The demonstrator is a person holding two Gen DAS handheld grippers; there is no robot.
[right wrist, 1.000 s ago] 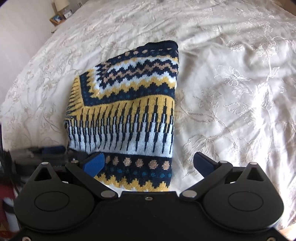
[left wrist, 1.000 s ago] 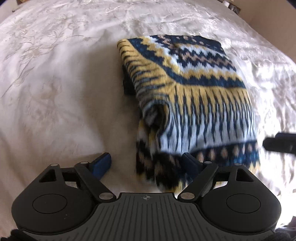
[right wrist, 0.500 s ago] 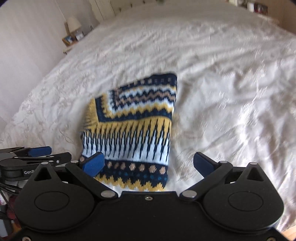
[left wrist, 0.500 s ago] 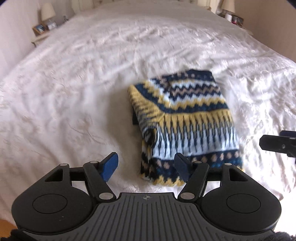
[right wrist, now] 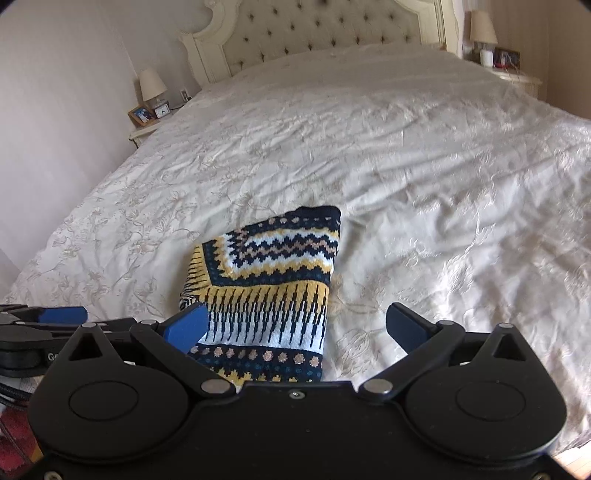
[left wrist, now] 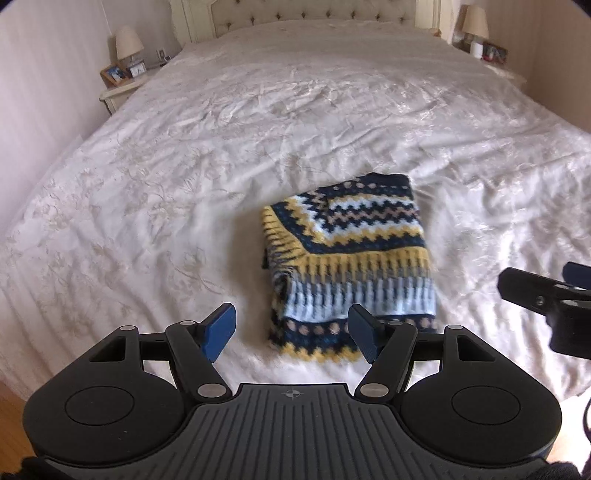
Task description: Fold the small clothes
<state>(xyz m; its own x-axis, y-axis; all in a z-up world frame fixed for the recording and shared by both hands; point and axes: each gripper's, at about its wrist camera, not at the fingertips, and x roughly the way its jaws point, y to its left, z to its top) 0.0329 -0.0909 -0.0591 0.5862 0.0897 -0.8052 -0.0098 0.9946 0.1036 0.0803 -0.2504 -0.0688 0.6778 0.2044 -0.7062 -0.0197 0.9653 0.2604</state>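
A folded knit sweater (left wrist: 351, 254) in navy, yellow and white zigzag bands lies on the white bedspread (left wrist: 184, 184); it also shows in the right wrist view (right wrist: 269, 291). My left gripper (left wrist: 293, 334) is open and empty, held back from the sweater's near hem. My right gripper (right wrist: 295, 325) is open and empty, above the near hem. The right gripper's fingers (left wrist: 535, 291) show at the right edge of the left wrist view. The left gripper (right wrist: 48, 325) shows at the left edge of the right wrist view.
The bed has a tufted headboard (right wrist: 325, 33). Nightstands with lamps stand at both sides of it (left wrist: 122, 70) (right wrist: 487, 40). A wall (right wrist: 55, 110) runs along the left. Wooden floor (left wrist: 11, 410) shows at the bed's near edge.
Both grippers have pulled back and up from the sweater, so it looks smaller and the whole bed and headboard have come into view. Both stay open and empty.
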